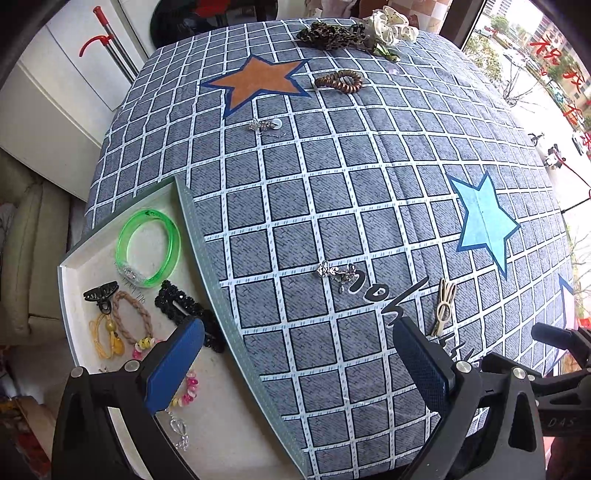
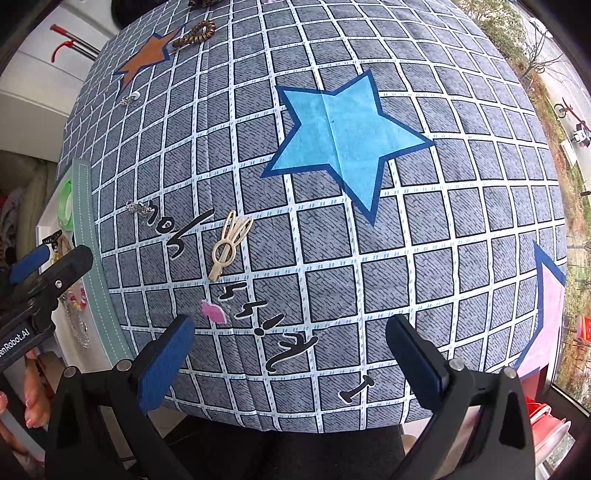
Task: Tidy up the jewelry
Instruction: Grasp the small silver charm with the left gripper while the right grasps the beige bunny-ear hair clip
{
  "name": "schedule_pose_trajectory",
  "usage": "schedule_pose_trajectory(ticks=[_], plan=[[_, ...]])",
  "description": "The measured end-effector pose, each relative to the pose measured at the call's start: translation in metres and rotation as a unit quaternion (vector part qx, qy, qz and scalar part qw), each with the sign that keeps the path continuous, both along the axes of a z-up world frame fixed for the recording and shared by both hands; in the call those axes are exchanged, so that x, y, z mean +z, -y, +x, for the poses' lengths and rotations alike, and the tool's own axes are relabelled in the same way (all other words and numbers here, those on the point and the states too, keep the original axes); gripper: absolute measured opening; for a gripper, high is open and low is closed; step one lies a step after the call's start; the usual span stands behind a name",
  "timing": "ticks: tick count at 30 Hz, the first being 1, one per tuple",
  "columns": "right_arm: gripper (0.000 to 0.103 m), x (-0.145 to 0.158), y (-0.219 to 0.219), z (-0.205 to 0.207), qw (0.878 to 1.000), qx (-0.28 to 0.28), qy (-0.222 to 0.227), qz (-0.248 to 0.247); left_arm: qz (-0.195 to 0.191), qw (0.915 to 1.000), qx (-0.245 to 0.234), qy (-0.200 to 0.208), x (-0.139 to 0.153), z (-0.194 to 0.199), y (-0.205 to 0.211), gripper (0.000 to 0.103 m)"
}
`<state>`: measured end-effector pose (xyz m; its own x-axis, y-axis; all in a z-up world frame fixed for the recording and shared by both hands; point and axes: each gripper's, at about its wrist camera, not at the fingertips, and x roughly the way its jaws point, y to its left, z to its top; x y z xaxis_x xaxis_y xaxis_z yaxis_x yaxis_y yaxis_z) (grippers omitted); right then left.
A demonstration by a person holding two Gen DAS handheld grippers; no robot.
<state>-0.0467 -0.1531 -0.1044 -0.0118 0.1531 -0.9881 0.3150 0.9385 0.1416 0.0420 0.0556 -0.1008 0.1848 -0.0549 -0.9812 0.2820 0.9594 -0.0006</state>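
Observation:
My left gripper [image 1: 299,354] is open and holds nothing, hanging over the seam between the white tray [image 1: 79,258] and the checked cloth. In the tray lie a green bangle [image 1: 147,253], a black claw clip [image 1: 100,295], a black rhinestone clip [image 1: 177,304] and a bead bracelet [image 1: 186,391]. On the cloth rest a silver ornament [image 1: 336,273] and a cream hair clip [image 1: 443,306]. My right gripper [image 2: 291,354] is open and empty too, pointing straight down near the table's front edge. The cream hair clip [image 2: 231,243] lies ahead of its left finger.
Farther back on the cloth lie a second silver piece [image 1: 264,125], a brown spiral hair tie [image 1: 340,81], a leopard scrunchie [image 1: 328,35] and a white scrunchie [image 1: 391,24]. A person's hand [image 2: 33,406] shows at the lower left. A window runs along the right.

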Motion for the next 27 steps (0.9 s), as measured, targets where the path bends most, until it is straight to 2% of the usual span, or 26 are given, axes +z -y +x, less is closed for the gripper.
schedule_pose_trajectory(ticks=[10,16,18,20,23,24,25,27], plan=[[0.103,-0.015,-0.026,0.014,1.000,-0.016,0.004,0.002,0.001,0.9997,-0.017,-0.015,-0.031,0.029,0.022,0.103],[0.098,-0.027,-0.040,0.019,1.000,-0.027,0.005,-0.001,0.009,0.9993,-0.017,-0.031,-0.052,0.042,0.022,0.103],[0.092,-0.031,-0.046,0.020,1.000,-0.029,0.008,-0.004,0.008,0.9992,-0.018,-0.035,-0.057,0.045,0.022,0.103],[0.083,-0.035,-0.049,0.021,0.999,-0.033,0.009,-0.011,0.015,0.9990,-0.023,-0.036,-0.062,0.047,0.022,0.096],[0.080,-0.045,-0.053,0.027,0.999,-0.046,0.011,-0.015,0.021,0.9986,-0.030,-0.039,-0.074,0.050,0.021,0.096],[0.080,-0.048,-0.055,0.029,0.999,-0.046,0.013,-0.016,0.021,0.9985,-0.033,-0.039,-0.076,0.051,0.021,0.094],[0.079,-0.050,-0.058,0.031,0.999,-0.044,0.014,-0.021,0.022,0.9984,-0.035,-0.040,-0.079,0.050,0.021,0.087],[0.079,-0.052,-0.066,0.036,0.999,-0.032,0.023,-0.034,0.016,0.9984,-0.034,-0.043,-0.083,0.051,0.021,0.085]])
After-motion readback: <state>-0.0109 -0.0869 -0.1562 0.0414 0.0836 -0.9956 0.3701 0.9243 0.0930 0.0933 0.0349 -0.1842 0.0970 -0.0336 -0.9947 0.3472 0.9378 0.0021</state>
